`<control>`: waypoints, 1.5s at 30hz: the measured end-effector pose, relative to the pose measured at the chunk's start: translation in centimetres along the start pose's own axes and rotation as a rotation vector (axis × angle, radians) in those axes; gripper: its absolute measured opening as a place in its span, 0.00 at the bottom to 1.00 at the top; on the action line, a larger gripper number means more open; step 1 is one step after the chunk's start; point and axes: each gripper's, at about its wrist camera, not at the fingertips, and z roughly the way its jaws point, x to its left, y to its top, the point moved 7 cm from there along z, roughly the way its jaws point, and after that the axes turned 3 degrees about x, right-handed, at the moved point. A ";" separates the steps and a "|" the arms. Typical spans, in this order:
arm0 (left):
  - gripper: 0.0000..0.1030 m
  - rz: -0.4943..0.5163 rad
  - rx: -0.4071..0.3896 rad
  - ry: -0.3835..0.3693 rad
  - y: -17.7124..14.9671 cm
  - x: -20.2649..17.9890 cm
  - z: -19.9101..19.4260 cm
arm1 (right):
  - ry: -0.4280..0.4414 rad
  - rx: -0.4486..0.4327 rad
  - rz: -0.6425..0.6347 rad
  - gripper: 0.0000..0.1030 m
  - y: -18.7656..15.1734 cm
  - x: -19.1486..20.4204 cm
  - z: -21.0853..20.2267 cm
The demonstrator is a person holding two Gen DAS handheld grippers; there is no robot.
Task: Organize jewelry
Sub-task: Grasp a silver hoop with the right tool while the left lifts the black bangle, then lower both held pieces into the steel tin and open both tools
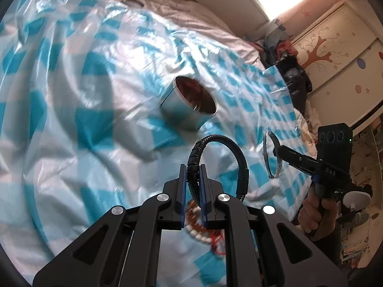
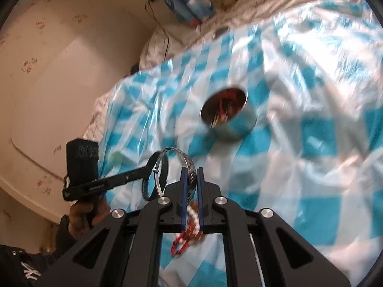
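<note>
A round silver tin (image 1: 191, 105) stands on the blue-and-white checked cloth; it also shows in the right wrist view (image 2: 227, 117) with red and gold jewelry inside. My left gripper (image 1: 193, 174) is shut on a black braided bracelet (image 1: 229, 148) and holds it above the cloth, short of the tin. My right gripper (image 2: 191, 179) is shut on an engraved silver bangle (image 2: 189, 167), also raised. The right gripper and its bangle (image 1: 271, 155) appear at the right of the left wrist view. A white and red beaded piece (image 2: 191, 224) lies on the cloth under the grippers.
The checked plastic cloth (image 1: 71, 95) covers a bed with white bedding. A painted cabinet (image 1: 335, 47) and piled clothes (image 1: 287, 55) stand to the right. A curved pale wall (image 2: 59, 71) lies left in the right wrist view.
</note>
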 end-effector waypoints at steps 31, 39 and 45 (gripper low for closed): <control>0.08 0.048 0.012 0.113 12.1 -1.2 9.0 | -0.073 -0.170 0.139 0.08 9.9 -5.1 4.6; 0.13 0.039 0.032 0.175 12.4 0.3 9.3 | -0.130 -0.118 0.140 0.08 9.4 -6.3 8.4; 0.25 -0.019 -0.038 0.145 12.7 1.1 5.8 | -0.231 -0.025 0.066 0.17 8.5 -5.8 11.3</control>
